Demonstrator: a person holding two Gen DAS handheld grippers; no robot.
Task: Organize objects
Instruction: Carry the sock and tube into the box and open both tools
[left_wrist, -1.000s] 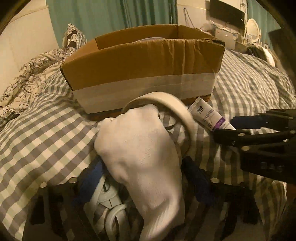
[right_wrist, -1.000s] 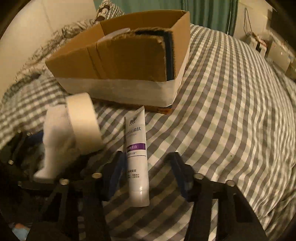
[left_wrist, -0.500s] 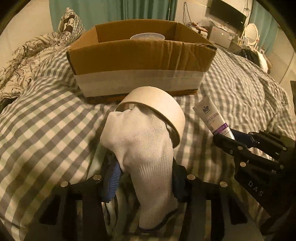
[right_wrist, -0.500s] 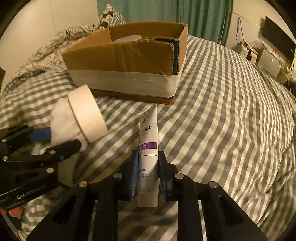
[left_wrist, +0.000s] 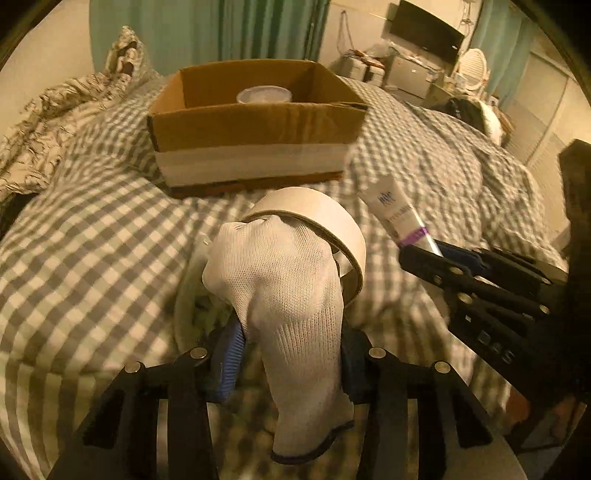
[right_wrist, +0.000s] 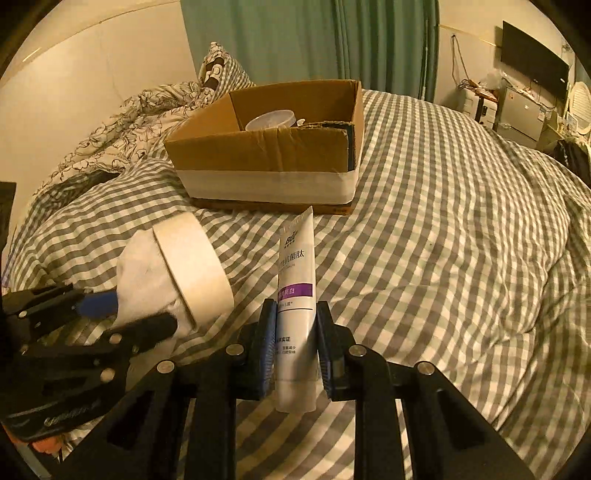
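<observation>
The white tube (right_wrist: 297, 291) is pinched tight in the right gripper (right_wrist: 295, 347), up off the bed (right_wrist: 443, 258); the sock (left_wrist: 291, 302), with a tape roll (left_wrist: 321, 221) around it, is squeezed in the left gripper (left_wrist: 288, 362); both look lifted; the cardboard box (right_wrist: 266, 158) ahead holds only a little tub (right_wrist: 271, 120); I think dropping them in is left.

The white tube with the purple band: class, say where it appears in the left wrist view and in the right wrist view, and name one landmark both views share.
Left wrist view: the white tube is right of centre, slanting up out of the right gripper.
Right wrist view: the tube is at bottom centre, upright between the gripper's blue pads.
Shared landmark: the cardboard box on the checked bedspread behind it.
</observation>
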